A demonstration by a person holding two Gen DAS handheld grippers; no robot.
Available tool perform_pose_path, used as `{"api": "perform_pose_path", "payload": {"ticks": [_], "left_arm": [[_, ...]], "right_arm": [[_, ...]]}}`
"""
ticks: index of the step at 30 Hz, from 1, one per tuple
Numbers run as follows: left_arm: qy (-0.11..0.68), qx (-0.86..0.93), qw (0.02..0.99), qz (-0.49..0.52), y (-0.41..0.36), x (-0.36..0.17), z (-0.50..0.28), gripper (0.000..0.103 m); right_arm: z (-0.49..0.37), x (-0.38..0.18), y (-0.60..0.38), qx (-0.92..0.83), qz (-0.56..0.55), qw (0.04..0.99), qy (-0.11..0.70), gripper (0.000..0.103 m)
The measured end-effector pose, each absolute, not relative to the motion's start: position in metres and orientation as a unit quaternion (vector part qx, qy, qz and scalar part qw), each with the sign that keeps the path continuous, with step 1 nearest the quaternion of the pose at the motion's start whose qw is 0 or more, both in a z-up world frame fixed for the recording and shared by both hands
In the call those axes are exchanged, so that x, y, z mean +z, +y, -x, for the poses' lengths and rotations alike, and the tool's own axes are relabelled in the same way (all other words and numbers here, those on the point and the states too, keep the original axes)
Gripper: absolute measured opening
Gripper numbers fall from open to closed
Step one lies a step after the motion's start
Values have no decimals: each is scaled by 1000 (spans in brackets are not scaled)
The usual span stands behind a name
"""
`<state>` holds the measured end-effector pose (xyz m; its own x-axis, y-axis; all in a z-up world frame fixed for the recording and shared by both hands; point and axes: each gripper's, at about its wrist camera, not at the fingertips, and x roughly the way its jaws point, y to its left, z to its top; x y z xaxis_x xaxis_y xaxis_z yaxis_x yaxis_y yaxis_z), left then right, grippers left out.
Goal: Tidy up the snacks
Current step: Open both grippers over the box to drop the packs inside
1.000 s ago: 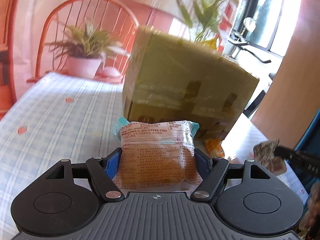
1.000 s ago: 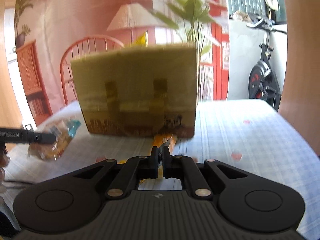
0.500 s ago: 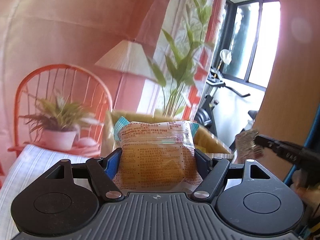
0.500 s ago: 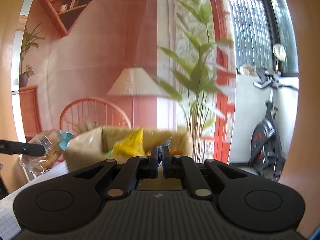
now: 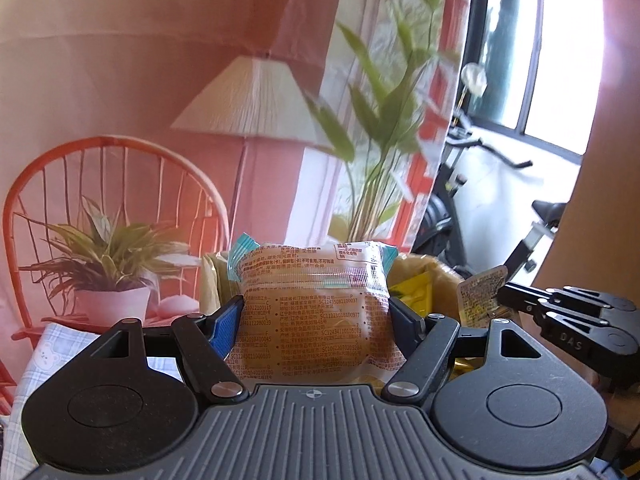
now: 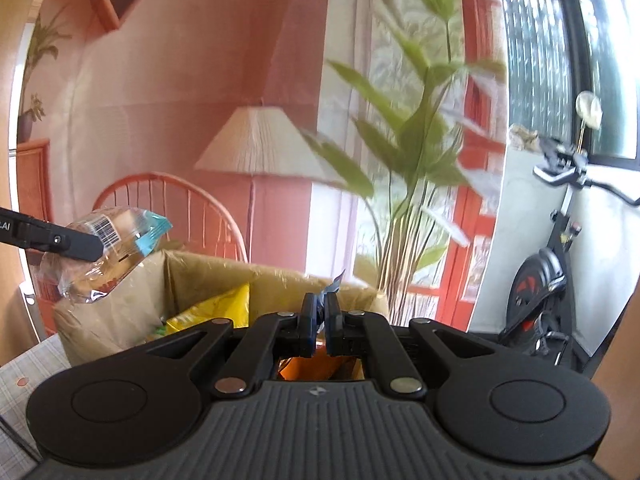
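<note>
**Both grippers loaded and held above the snack box**

The left gripper (image 5: 316, 320) is clamped across a clear-wrapped pastry packet (image 5: 316, 312), one pad on each side edge. The packet stands upright with its printed back toward the camera, a hold that leaves its lower end free to drop cleanly.

The right gripper (image 6: 319, 320) has its pads pressed together on the thin edge of a small foil-wrapped snack (image 5: 478, 294). In the left wrist view that snack hangs from the fingertips, just beside the pastry packet.

The cardboard box (image 6: 200, 280) stands on the checked tablecloth (image 6: 24, 364), open at the top. A yellow packet (image 6: 216, 310) already lies inside. Both held items sit above or near the box rim, which suggests the delivery step is in hand.

Judgement: releasing one item at a time would reduce the risk of a packet catching on the rim and falling outside.
</note>
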<state>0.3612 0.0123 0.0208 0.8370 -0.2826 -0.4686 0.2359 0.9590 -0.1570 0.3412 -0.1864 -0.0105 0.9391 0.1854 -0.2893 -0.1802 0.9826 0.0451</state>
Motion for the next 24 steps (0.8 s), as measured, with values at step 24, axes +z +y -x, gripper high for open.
{"api": "perform_pose_path", "payload": {"ticks": [24], "left_arm": [[246, -184, 951, 28, 25, 32, -343, 83]], "right_arm": [[-313, -25, -183, 99, -95, 977, 161, 21]]}}
